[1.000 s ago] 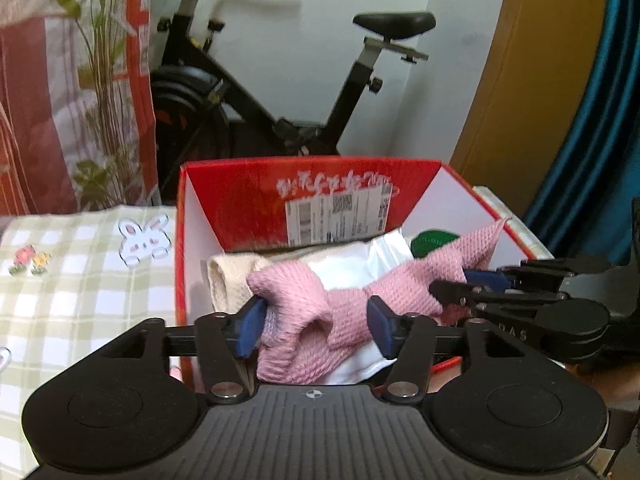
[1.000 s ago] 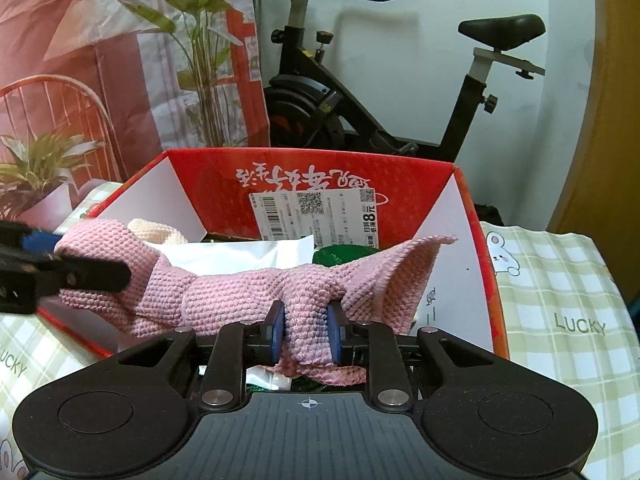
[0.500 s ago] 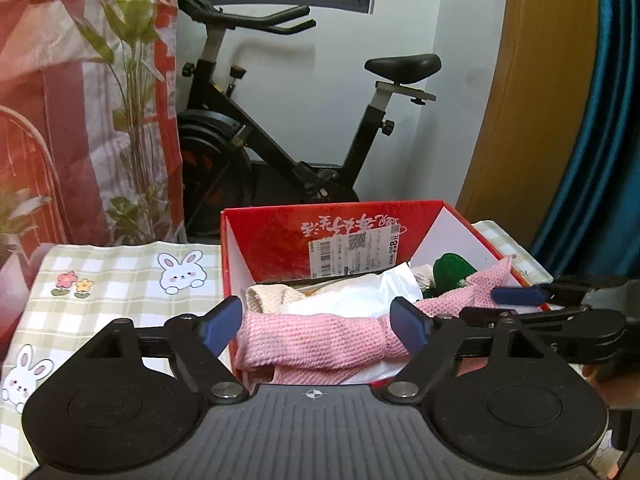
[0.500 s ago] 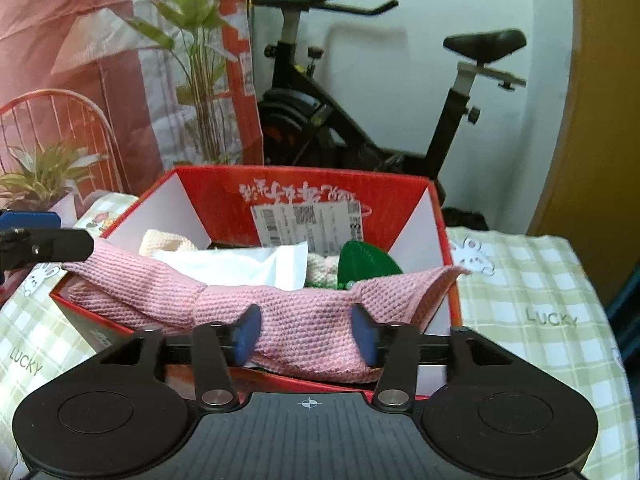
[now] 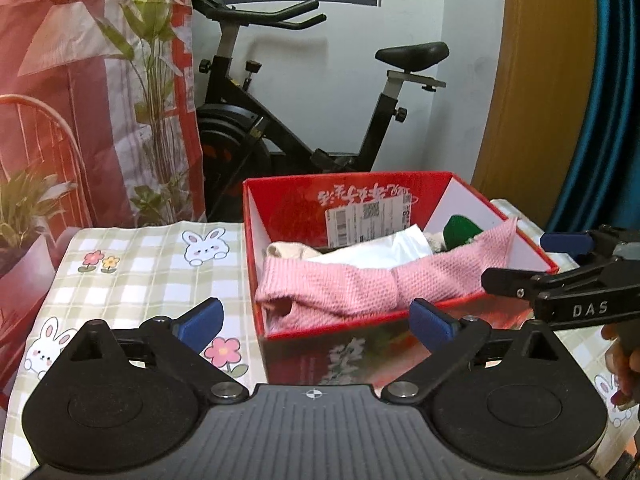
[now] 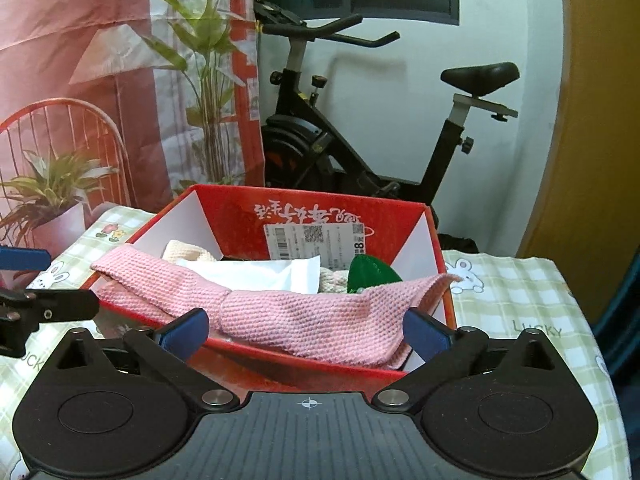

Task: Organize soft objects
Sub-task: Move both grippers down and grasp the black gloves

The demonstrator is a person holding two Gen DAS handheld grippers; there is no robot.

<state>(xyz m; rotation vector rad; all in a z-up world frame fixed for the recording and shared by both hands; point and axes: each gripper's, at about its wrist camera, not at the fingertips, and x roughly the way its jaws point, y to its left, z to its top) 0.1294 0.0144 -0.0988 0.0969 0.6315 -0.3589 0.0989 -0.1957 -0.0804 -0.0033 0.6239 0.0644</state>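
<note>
Left gripper [image 5: 316,320]: jaws opening wide, nothing pinched between the blue pads; it hangs over the near side of the box, let go of everything.
Right gripper [image 6: 306,330]: jaws opening too, spread wide, clear of the cloth; its tip also shows at the right edge of the left view.
Cloth [image 6: 296,312]: pink knit, draped loose along the near rim of the box, one end up on the left wall, the other on the right wall, the middle spilling slightly over the front edge.
Box [image 5: 360,196]: red carton, open top, white inner side walls, a barcode label on the far wall; it stands on the surface toward the far edge.
Inside the box: a cream knit piece [image 5: 286,249] at far left, a white sheet [image 6: 256,270] in the middle, a green item [image 5: 460,230] at far right, all behind the cloth.
Surface [image 5: 132,264]: checked covering with rabbits and flowers.
Behind: exercise bike [image 6: 360,144] against the wall.
</note>
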